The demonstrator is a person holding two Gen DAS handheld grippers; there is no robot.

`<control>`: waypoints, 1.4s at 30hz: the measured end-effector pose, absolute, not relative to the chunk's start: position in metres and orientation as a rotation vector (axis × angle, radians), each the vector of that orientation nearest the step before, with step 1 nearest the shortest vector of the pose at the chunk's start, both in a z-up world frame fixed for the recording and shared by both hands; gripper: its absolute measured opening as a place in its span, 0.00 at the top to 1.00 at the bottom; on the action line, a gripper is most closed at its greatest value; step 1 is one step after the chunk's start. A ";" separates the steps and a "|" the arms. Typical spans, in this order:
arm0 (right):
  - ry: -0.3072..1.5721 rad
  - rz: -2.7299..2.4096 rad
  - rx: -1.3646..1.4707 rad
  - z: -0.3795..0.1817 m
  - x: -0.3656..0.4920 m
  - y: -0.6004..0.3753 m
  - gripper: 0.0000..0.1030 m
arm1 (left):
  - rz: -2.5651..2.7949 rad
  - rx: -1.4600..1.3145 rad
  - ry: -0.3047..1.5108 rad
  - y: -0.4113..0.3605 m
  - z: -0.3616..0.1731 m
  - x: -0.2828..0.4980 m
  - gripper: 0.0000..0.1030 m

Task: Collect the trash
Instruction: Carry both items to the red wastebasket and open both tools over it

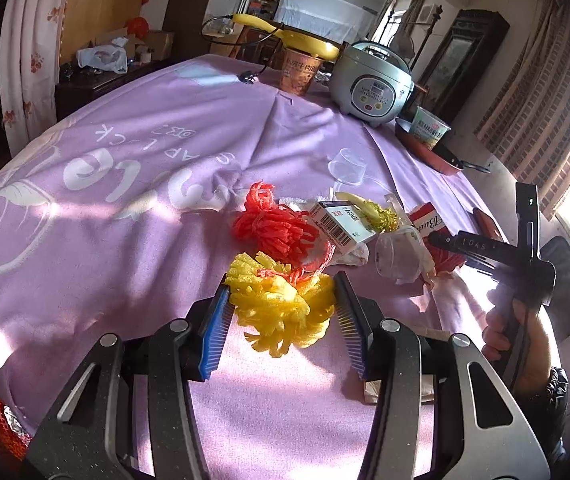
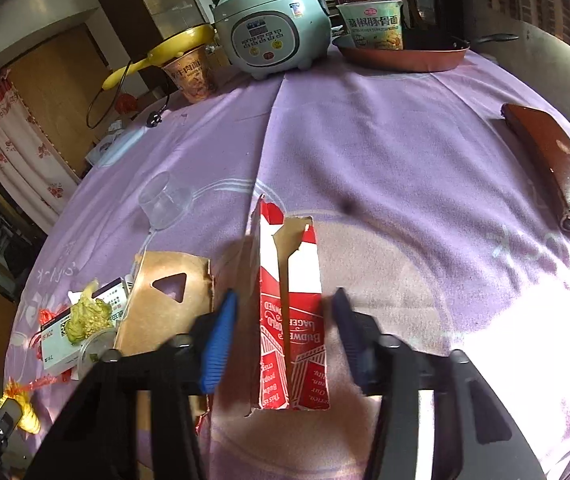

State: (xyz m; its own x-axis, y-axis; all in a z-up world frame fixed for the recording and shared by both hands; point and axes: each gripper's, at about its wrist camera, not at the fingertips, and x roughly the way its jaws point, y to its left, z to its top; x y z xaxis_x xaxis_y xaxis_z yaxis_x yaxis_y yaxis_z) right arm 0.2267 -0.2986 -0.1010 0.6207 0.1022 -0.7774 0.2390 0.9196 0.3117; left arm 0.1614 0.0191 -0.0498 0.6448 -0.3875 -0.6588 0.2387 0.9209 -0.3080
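Note:
A yellow foam fruit net (image 1: 281, 304) lies on the purple tablecloth (image 1: 145, 184), between the open fingers of my left gripper (image 1: 283, 312). The pads stand beside it, apart from it. Behind it lie a red foam net (image 1: 277, 228), a small white barcode box (image 1: 339, 226) and a crumpled clear plastic cup (image 1: 399, 252). My right gripper (image 2: 283, 332) is open around a torn red-and-white Budweiser carton (image 2: 291, 320), which stands between the fingers; the view is blurred. Brown cardboard (image 2: 165, 304) lies left of it.
At the far edge stand a rice cooker (image 2: 273, 28), a noodle cup under a yellow lid (image 2: 191, 74) and a green noodle cup (image 2: 375, 24) in a red pan (image 2: 409, 58). A clear cup (image 2: 165, 204) and a brown phone case (image 2: 553, 164) lie on the cloth.

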 end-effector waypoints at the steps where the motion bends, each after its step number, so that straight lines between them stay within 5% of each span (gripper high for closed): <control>1: 0.894 -0.074 0.432 -0.102 0.225 -0.302 0.68 | -0.357 -0.207 0.792 0.022 -0.049 0.161 0.52; 21: 0.674 0.183 0.505 -0.059 0.191 -0.281 0.70 | -0.249 -0.296 0.719 0.087 -0.023 0.132 0.52; 33: 0.634 0.505 0.410 -0.009 0.137 -0.162 0.70 | -0.088 -0.326 0.654 0.168 -0.010 0.078 0.52; 42: 0.763 0.754 0.335 -0.012 0.117 -0.058 0.70 | 0.176 -0.388 0.676 0.261 -0.048 0.023 0.52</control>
